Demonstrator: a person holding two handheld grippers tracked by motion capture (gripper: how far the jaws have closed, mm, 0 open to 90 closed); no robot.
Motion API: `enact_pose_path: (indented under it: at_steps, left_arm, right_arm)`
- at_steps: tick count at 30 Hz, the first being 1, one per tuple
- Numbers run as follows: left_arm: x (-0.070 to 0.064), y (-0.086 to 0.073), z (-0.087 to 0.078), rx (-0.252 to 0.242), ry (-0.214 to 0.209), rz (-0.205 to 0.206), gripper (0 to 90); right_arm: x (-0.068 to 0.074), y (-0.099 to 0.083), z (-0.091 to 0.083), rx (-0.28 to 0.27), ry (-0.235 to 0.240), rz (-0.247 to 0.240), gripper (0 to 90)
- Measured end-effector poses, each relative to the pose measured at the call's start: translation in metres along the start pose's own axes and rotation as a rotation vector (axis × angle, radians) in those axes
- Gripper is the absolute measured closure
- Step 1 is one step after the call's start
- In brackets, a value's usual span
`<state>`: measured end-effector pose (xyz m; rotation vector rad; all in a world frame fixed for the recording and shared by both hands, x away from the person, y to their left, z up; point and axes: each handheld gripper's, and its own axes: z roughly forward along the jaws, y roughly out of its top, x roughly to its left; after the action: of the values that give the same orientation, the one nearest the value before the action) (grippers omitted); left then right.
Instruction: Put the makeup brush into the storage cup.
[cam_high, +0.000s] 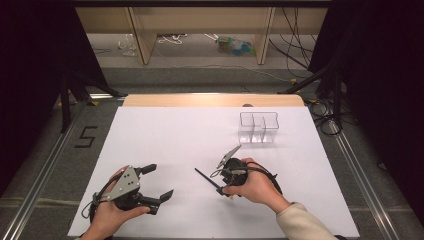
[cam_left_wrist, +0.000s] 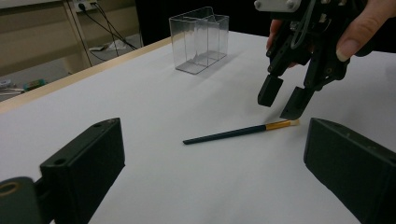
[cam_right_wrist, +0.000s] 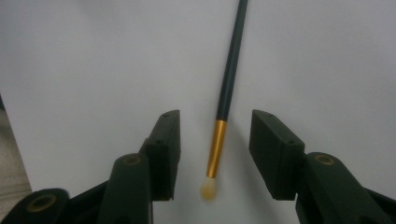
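Observation:
A thin make-up brush (cam_high: 207, 180) lies flat on the white table sheet (cam_high: 165, 135). It has a dark handle (cam_right_wrist: 231, 60), a gold ferrule (cam_right_wrist: 215, 147) and a pale tip (cam_right_wrist: 208, 189). My right gripper (cam_right_wrist: 215, 125) points down over it, open, one jaw on each side of the ferrule end without touching it. The left gripper view shows the right gripper (cam_left_wrist: 283, 99) hovering just above the brush (cam_left_wrist: 233, 133). My left gripper (cam_high: 159, 182) rests at the near left, open and empty, aimed towards the brush. A clear compartmented container (cam_high: 258, 127) stands at the far right.
The container (cam_left_wrist: 200, 39) is empty and stands well away from both hands. The table's wooden far edge (cam_high: 212, 100) borders a floor with cables (cam_high: 300, 55). Dark curtains flank both sides. A "5" mark (cam_high: 86, 136) sits on the floor at the left.

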<state>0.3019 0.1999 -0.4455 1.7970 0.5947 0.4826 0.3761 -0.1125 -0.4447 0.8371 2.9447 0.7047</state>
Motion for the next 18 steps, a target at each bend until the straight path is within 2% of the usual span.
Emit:
enact_pose_path:
  at_steps: [1, 6, 7, 12, 13, 16, 18]
  left_arm:
    - [0.000, 0.000, 0.000, 0.001, -0.001, -0.001, 5.1]
    - [-0.001, 0.000, 0.000, -0.002, -0.006, -0.002, 5.0]
    - [-0.001, 0.000, 0.000, 0.000, -0.007, -0.003, 5.3]
    - [-0.001, 0.000, 0.001, -0.001, -0.011, -0.008, 5.5]
    - [-0.001, 0.000, 0.001, 0.005, -0.008, -0.005, 5.6]
    - [-0.001, 0.000, 0.001, 0.006, -0.009, -0.006, 5.7]
    - [-0.001, 0.000, 0.001, 0.005, -0.011, -0.002, 5.8]
  right_arm:
    - [0.000, 0.002, 0.003, 0.029, -0.003, -0.001, 56.9]
    - [-0.002, 0.005, 0.009, 0.078, -0.011, -0.023, 59.9]
    - [-0.001, 0.006, 0.011, 0.113, -0.022, -0.014, 60.2]
    - [-0.001, 0.005, 0.014, 0.154, -0.024, -0.011, 61.6]
    - [-0.001, 0.005, 0.016, 0.175, -0.037, -0.009, 63.4]
    - [-0.002, 0.005, 0.016, 0.179, -0.038, -0.014, 64.8]
    - [0.000, 0.007, 0.017, 0.199, -0.056, -0.013, 68.5]
